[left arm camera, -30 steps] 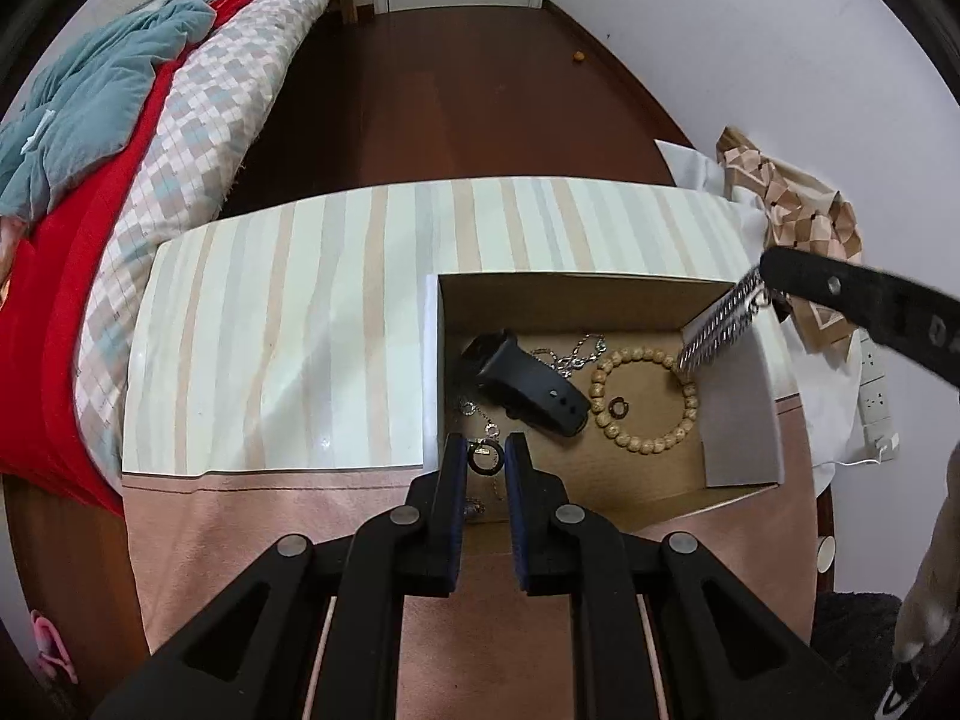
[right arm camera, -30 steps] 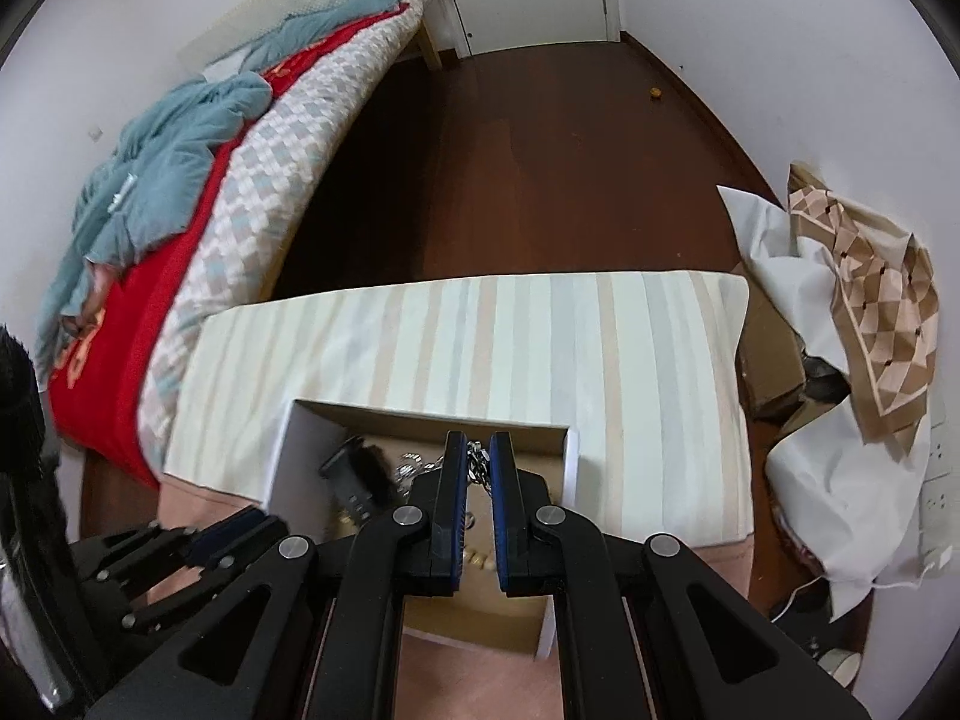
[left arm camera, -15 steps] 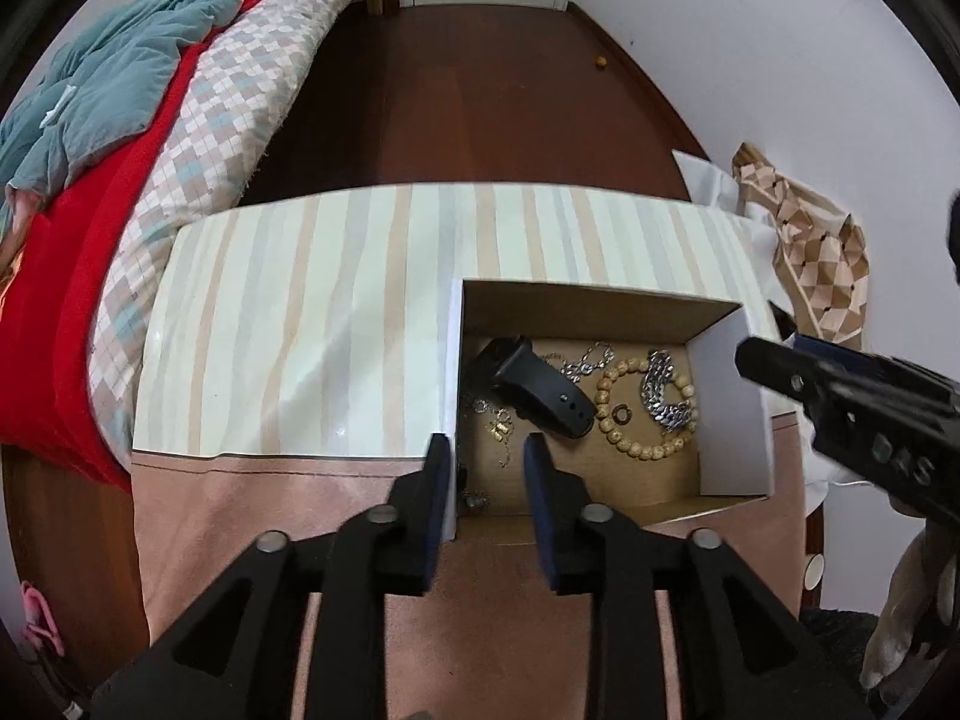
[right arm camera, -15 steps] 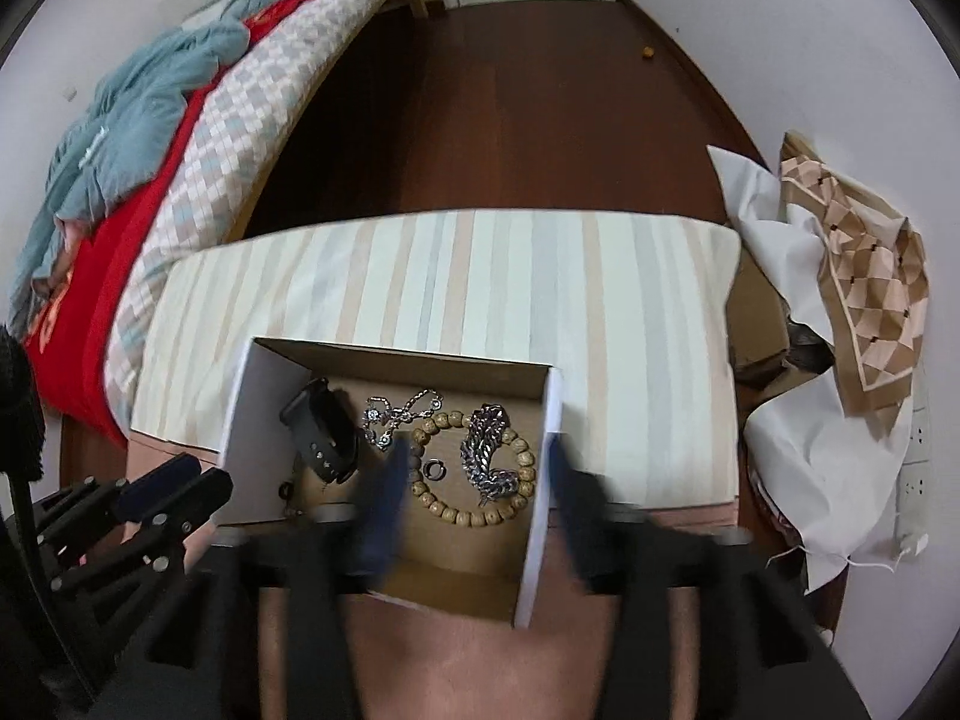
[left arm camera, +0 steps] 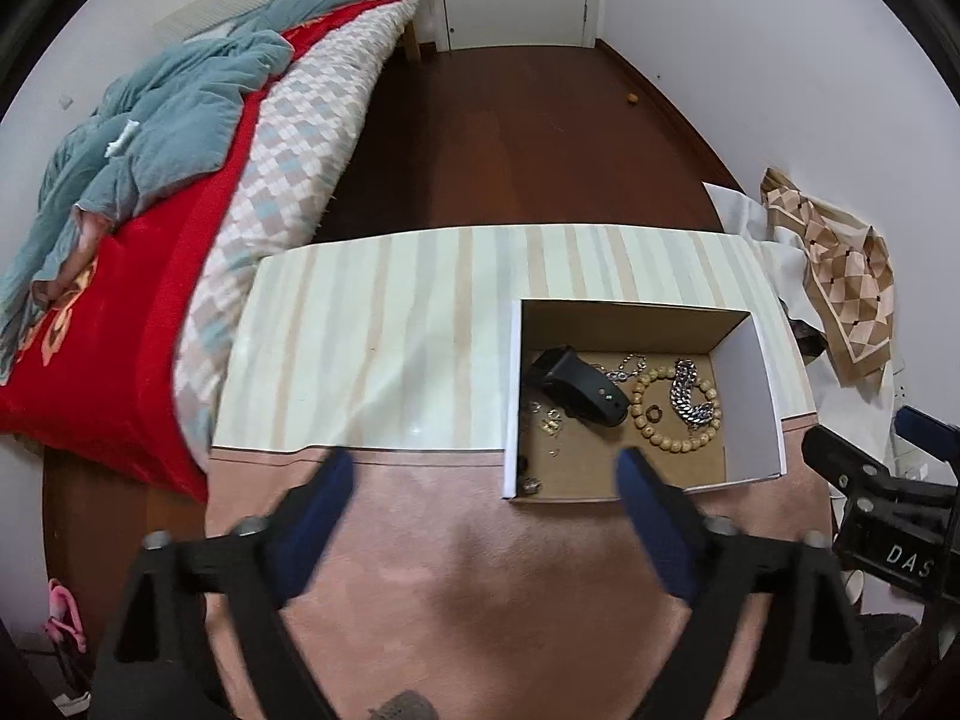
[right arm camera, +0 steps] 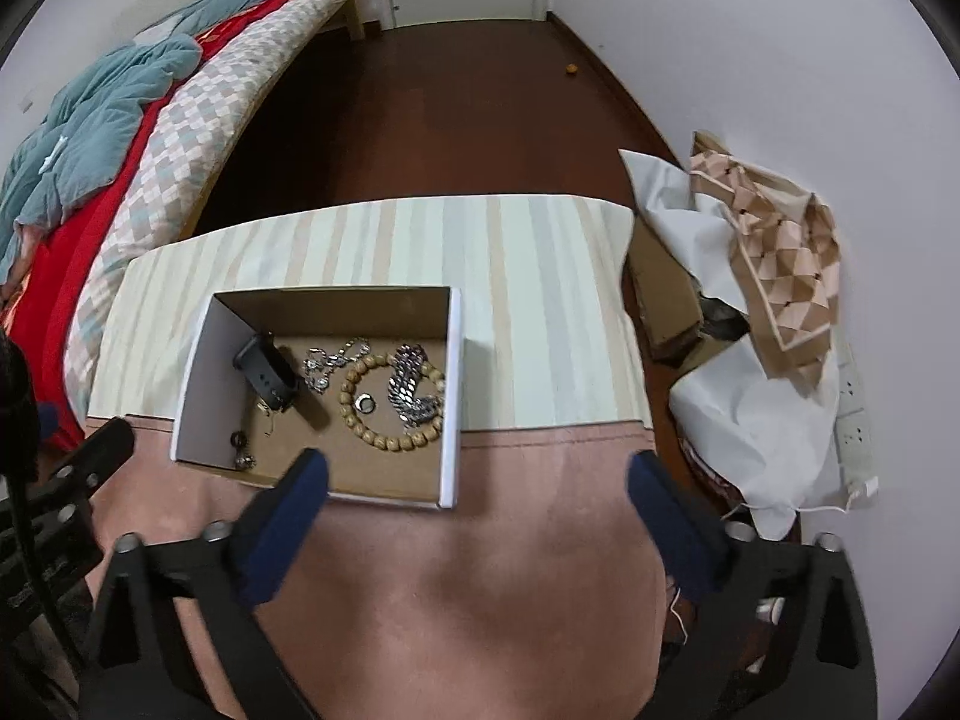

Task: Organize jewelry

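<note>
An open cardboard box (left arm camera: 768, 384) on the table holds a black watch strap (left arm camera: 579, 384), a wooden bead bracelet (left arm camera: 678, 444), a chunky silver chain (left arm camera: 690, 402) lying across the beads, a thin necklace (left arm camera: 627, 366) and a small ring (left arm camera: 653, 414). My left gripper (left arm camera: 485, 468) hovers over the box's near left corner, its jaws opening wide with nothing between them. My right gripper (right arm camera: 478, 471) is above the box's near right corner (right arm camera: 447, 480), jaws opening too and empty. The chain (right arm camera: 411, 396) and strap (right arm camera: 267, 375) show in the right wrist view.
A striped cover (left arm camera: 372, 348) lies on the table's far half and pink cloth (left arm camera: 480, 570) on the near half. A bed (left arm camera: 180, 210) with a red blanket runs along the left. Paper bags and patterned cloth (right arm camera: 774, 264) pile up at the right, by a power strip (right arm camera: 852, 408).
Both grippers went from shut to wide open. The right one let the silver chain fall onto the bead bracelet; the left one dropped a small ringed piece in the box. Both pulled back.
</note>
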`<state>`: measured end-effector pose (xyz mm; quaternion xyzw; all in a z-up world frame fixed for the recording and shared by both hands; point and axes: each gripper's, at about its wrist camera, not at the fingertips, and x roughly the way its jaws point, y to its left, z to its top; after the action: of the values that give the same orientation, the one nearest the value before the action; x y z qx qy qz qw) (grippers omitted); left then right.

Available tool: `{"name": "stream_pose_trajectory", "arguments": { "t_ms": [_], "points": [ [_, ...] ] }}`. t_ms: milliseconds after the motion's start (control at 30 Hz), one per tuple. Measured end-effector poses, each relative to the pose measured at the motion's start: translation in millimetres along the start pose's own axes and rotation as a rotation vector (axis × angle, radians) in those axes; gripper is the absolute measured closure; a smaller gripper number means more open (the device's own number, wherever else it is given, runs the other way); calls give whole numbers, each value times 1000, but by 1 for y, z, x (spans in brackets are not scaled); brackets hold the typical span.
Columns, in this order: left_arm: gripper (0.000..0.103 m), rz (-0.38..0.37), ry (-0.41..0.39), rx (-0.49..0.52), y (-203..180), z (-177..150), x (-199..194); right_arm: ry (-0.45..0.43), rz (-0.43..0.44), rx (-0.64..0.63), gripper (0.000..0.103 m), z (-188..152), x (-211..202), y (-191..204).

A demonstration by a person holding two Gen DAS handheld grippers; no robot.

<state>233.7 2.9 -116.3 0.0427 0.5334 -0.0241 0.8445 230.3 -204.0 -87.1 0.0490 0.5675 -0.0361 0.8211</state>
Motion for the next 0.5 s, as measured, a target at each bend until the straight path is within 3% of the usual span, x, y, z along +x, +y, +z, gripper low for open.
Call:
{"name": "stream_pose_trajectory", "arguments": {
  "t_ms": [167, 500],
  "points": [
    [4, 32, -20, 1, 1, -7, -11, -38, -30, 17, 0, -13, -14, 1],
    [3, 25, -97, -21, 7, -29, -61, -118, -40, 16, 0, -35, -67, 1]
  ]
}}
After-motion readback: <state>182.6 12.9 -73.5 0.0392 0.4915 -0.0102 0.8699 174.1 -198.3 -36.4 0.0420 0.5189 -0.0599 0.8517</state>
